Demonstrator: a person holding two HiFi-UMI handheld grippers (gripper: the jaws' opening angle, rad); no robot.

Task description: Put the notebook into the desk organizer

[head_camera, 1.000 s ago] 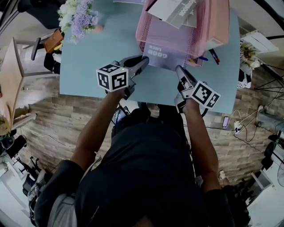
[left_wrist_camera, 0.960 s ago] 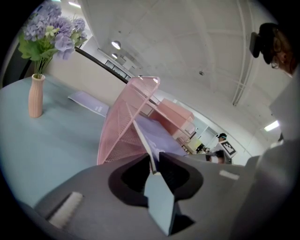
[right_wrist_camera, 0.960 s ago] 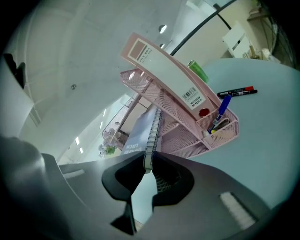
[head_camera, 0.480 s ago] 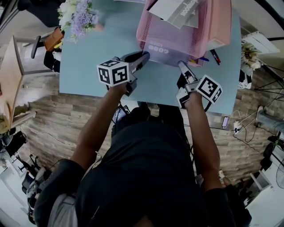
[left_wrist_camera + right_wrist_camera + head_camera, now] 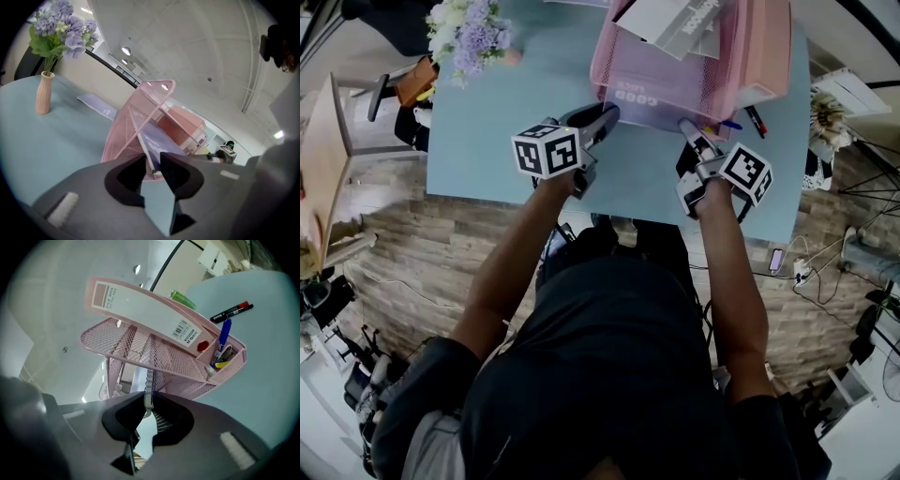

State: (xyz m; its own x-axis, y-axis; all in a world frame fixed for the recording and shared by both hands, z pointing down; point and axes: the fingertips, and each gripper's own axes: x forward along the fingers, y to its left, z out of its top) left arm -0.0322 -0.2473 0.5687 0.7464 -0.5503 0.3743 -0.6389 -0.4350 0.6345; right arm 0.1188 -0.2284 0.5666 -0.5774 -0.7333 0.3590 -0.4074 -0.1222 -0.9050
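A lavender spiral-bound notebook (image 5: 645, 103) lies flat, partly inside the front of a pink wire-mesh desk organizer (image 5: 623, 61) on a pale blue worktop (image 5: 487, 141). The right gripper (image 5: 684, 127) clamps its fingers on the notebook's wire spine. The left gripper (image 5: 607, 117) has just been opening its fingers, and the notebook's edge sits loosely between them.

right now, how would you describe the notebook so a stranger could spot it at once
On the pale blue table stands a pink mesh organizer. The notebook pokes out of its near side. It alone is lilac and spiral-bound, with the word GOOD on its cover, unlike the white file above it.
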